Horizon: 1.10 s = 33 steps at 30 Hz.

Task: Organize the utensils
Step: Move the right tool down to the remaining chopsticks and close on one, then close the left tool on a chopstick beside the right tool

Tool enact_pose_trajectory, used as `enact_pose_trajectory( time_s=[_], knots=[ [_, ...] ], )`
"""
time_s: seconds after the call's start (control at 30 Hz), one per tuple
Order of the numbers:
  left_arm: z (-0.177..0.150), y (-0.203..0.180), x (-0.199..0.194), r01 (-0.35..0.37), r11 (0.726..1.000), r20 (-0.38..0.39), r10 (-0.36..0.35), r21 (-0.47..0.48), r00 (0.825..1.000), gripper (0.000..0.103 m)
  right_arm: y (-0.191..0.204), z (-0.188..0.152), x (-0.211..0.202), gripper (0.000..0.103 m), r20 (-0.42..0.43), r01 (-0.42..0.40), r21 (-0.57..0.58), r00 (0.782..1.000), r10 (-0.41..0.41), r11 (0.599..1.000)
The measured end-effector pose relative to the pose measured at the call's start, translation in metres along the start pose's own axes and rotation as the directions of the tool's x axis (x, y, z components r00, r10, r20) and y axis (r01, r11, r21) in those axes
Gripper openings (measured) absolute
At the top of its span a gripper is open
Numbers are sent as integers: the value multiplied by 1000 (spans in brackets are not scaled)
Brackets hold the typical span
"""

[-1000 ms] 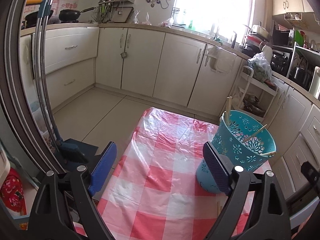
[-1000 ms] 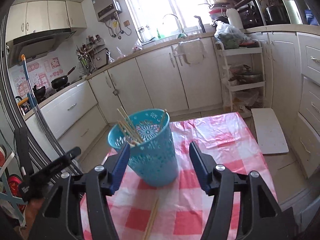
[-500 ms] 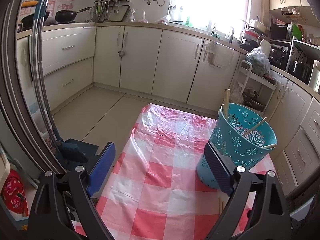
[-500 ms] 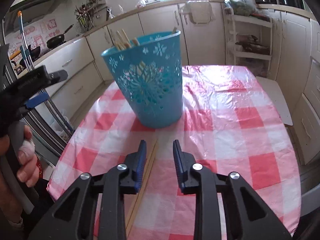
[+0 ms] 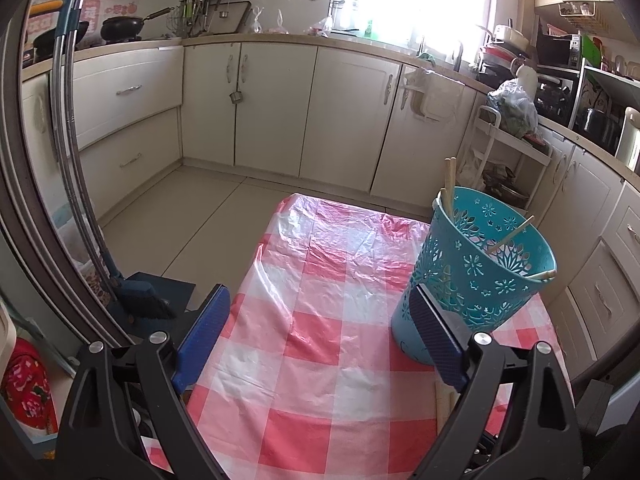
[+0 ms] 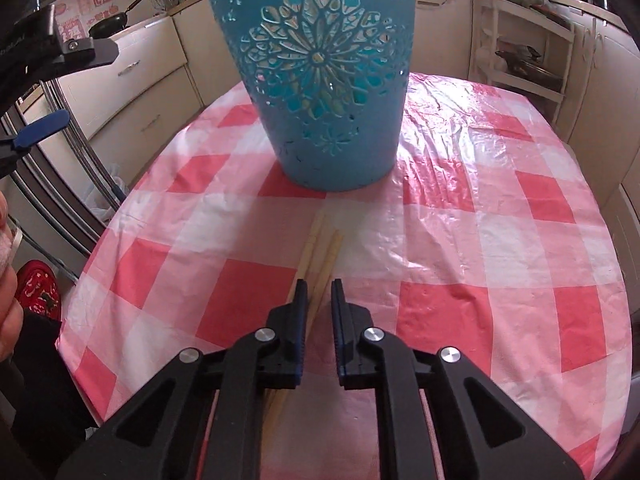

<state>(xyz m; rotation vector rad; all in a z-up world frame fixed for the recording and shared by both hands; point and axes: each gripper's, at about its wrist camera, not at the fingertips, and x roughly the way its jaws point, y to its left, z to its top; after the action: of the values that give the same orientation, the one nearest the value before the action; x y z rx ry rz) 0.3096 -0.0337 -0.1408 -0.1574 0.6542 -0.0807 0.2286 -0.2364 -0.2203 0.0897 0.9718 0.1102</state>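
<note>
A teal cut-out basket (image 5: 480, 264) (image 6: 320, 80) stands on the red-and-white checked tablecloth (image 6: 480, 240), with several wooden chopsticks (image 5: 450, 184) leaning inside it. A pair of loose chopsticks (image 6: 324, 248) lies on the cloth just in front of the basket. My right gripper (image 6: 319, 286) is low over the cloth, its jaws closing tight on the near part of that pair, pads against the sticks. My left gripper (image 5: 318, 294) hangs open and holds nothing; its right finger (image 5: 436, 336) is close beside the basket's base.
Cream kitchen cabinets (image 5: 280, 112) ring the floor beyond the table. A white rack (image 6: 524, 40) stands at the far right. A broom and dustpan (image 5: 140, 292) lean at the table's left. A person's hand (image 6: 6, 280) shows at the left edge.
My right gripper has dropped from basket height to the cloth, tilted downward, and closed from wide around the basket to narrow around the loose chopsticks. The left gripper has stayed put and open.
</note>
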Motion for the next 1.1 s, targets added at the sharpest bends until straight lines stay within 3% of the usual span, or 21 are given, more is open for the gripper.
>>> enact_pose_trajectory(
  time_s=[0.1, 0.27, 0.37, 0.47, 0.7, 0.83, 0.9, 0.97, 1.1],
  knots=[
    [-3, -3, 4, 16, 1000, -27, -15, 13, 1000, 87, 1, 2, 0, 9, -17, 1, -42, 1000, -2, 999],
    [-29, -32, 25, 96, 985, -188, -68, 144, 980, 87, -7, 10, -2, 6, -62, 12, -135, 998, -20, 991],
    [-51, -55, 39, 155, 968, -292, -93, 197, 952, 87, -33, 12, -6, 6, -65, 19, -79, 998, -24, 997],
    [-69, -73, 52, 199, 956, -366, -110, 217, 924, 83, -52, 8, -8, 6, -49, -22, 16, 999, 23, 1000],
    [-93, -98, 66, 221, 936, -426, -88, 273, 900, 69, -56, 6, -6, 6, -49, -62, 45, 997, 64, 997],
    [-95, -104, 74, 222, 933, -435, -80, 285, 897, 51, -60, 8, -4, 6, -49, -78, 51, 996, 80, 996],
    [-97, -108, 74, 223, 925, -423, -78, 307, 903, 38, -60, 8, -4, 6, -48, -80, 49, 995, 83, 996],
    [-97, -110, 74, 233, 920, -422, -85, 314, 903, 16, -59, 9, -3, 6, -45, -78, 45, 996, 80, 996],
    [-96, -112, 73, 276, 910, -441, -120, 310, 890, 5, -57, 9, -1, 6, -37, -70, 33, 997, 72, 997]
  ],
)
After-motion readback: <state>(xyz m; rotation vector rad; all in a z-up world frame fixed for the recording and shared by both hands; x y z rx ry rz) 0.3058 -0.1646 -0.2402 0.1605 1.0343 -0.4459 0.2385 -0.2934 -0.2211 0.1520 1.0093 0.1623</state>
